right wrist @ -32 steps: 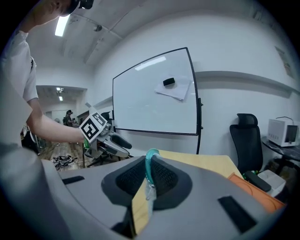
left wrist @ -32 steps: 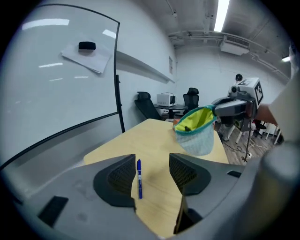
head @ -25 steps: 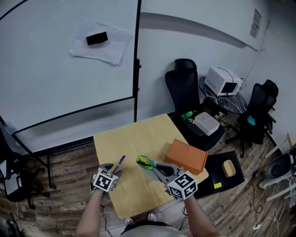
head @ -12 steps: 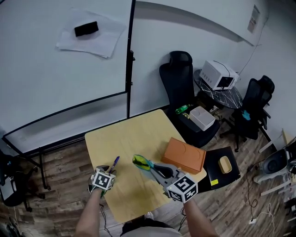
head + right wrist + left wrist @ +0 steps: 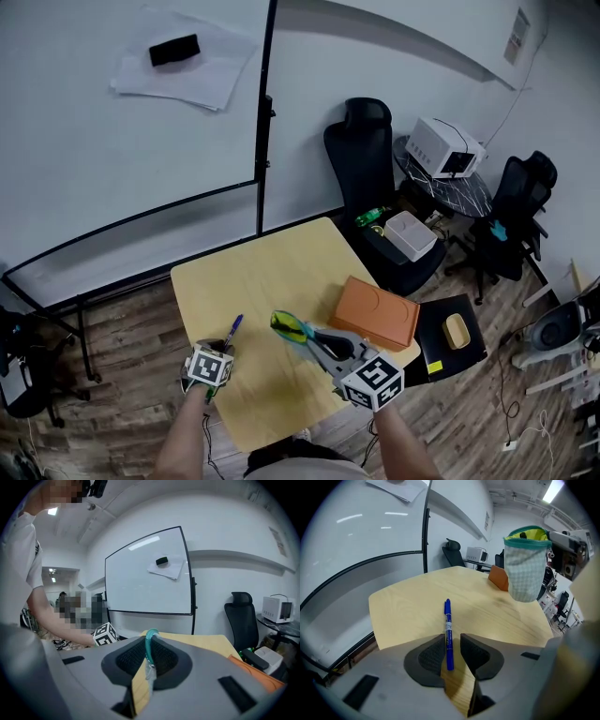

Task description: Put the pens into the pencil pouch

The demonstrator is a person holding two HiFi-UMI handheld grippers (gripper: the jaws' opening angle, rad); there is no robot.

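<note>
Okay, your left gripper (image 5: 452, 645) clamps the slim blue pen (image 5: 448, 620) by its tail, right gripper (image 5: 149, 660) pinches the teal-rimmed checked fabric pouch (image 5: 526, 566); pen may pivot and miss that pouch's mouth.

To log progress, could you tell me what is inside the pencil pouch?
Only the yellow lining at the pencil pouch's open mouth shows; deeper inside is hidden. The blue pen is outside, between the left gripper's jaws.
</note>
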